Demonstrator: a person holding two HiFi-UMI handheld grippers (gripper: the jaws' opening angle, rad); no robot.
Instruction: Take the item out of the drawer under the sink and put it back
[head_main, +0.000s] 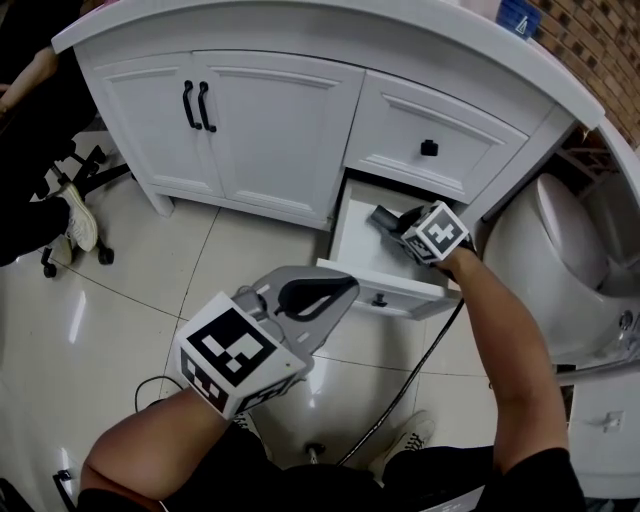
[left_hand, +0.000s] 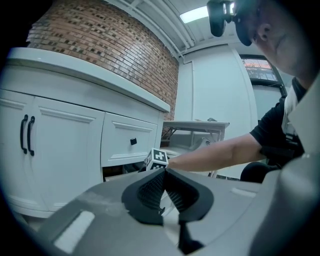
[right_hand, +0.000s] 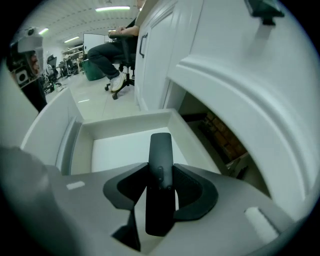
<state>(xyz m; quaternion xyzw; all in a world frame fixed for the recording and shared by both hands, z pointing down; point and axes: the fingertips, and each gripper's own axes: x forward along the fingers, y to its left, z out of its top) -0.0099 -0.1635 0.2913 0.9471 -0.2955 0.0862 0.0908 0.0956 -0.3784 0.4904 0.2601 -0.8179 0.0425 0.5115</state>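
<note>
The open drawer (head_main: 355, 228) lies under the shut drawer (head_main: 432, 135), right of the doors (head_main: 240, 120); the item (right_hand: 161, 145) (in the right gripper (right_hand: 160, 171)) hangs over it.

Two white doors (head_main: 260, 130) close the cabinet front ahead of me, their black handles (head_main: 197, 106) side by side at the middle seam. The shut top drawer (head_main: 440, 125) beside them carries one black knob (head_main: 429, 148). A brick wall (head_main: 595, 40) rises behind the counter's right end. On the tile floor (head_main: 120, 330), near the cabinet's left corner, a seated person's shoe (head_main: 80, 220) rests by a chair base (head_main: 100, 177). A black cable (head_main: 422, 365) trails over the floor below me, past my own shoe (head_main: 408, 438).
</note>
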